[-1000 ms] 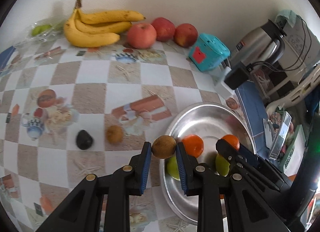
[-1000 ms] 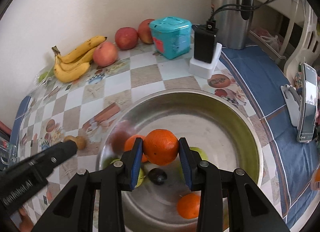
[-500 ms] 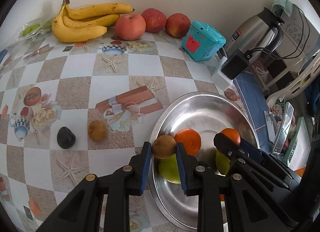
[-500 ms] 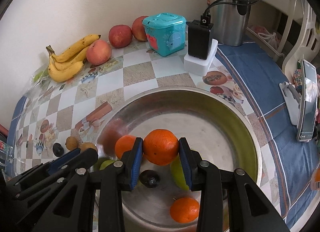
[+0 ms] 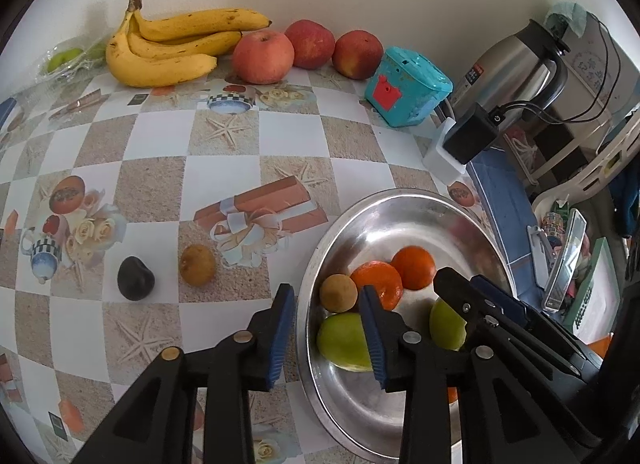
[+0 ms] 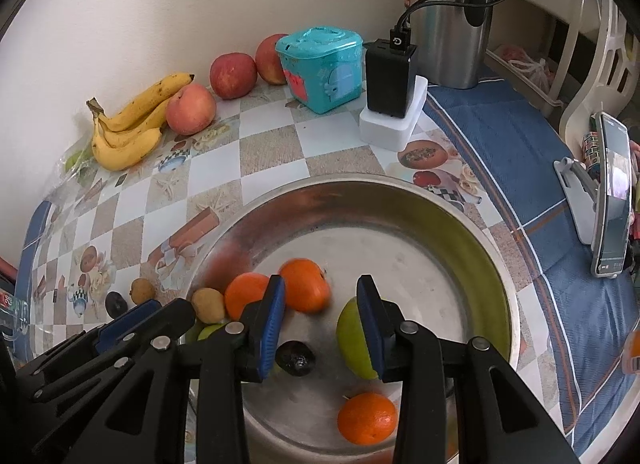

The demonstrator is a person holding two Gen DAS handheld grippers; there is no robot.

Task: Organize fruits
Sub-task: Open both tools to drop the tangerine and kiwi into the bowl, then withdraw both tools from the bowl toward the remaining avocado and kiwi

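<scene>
Both grippers spread wide over the steel bowl, holding nothing.

The left gripper (image 5: 326, 324) hangs with its jaws apart astride the near rim of the metal bowl (image 5: 400, 204), a brown kiwi (image 5: 338, 293) lying free in the bowl just beyond its fingertips, touching a green apple (image 5: 342, 340) and an orange (image 5: 378, 284). The right gripper (image 6: 320, 318) gapes too, another orange (image 6: 305, 284) just past its left finger, a second green apple (image 6: 352, 340) against the right. On the tablecloth (image 5: 160, 184) a second kiwi (image 5: 197, 265) and a dark fruit (image 5: 135, 278) sit apart; the bananas (image 5: 176, 46) lie lengthwise along the wall, stem up-left.
</scene>
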